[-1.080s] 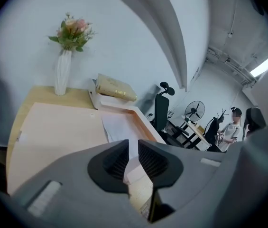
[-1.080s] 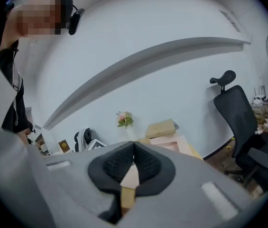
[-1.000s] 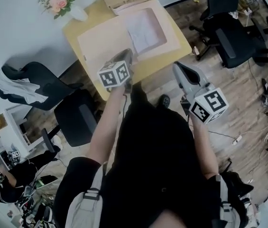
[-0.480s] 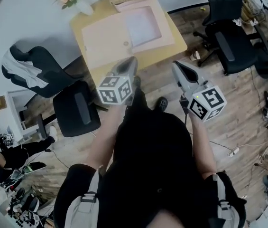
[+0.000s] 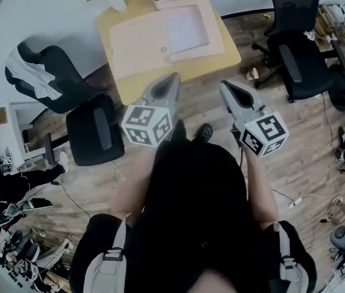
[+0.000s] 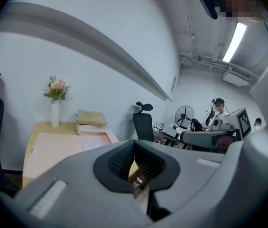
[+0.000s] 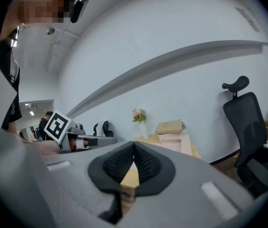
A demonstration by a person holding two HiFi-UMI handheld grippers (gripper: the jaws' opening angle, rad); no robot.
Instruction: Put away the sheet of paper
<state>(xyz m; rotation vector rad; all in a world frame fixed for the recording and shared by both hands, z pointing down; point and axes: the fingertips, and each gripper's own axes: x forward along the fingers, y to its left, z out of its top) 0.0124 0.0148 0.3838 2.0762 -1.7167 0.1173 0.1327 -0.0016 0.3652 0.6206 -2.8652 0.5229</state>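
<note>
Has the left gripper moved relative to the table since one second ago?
Yes. The left gripper has drawn back from the table, toward the person.

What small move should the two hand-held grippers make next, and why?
Probably bring both toward the table. The left hand-held gripper and the right hand-held gripper are shut and empty, over the floor short of it, while the sheet of paper lies on the open pink folder there.

Even, soft indoor light; strong fisheye warp, dark vignetted corners.
</note>
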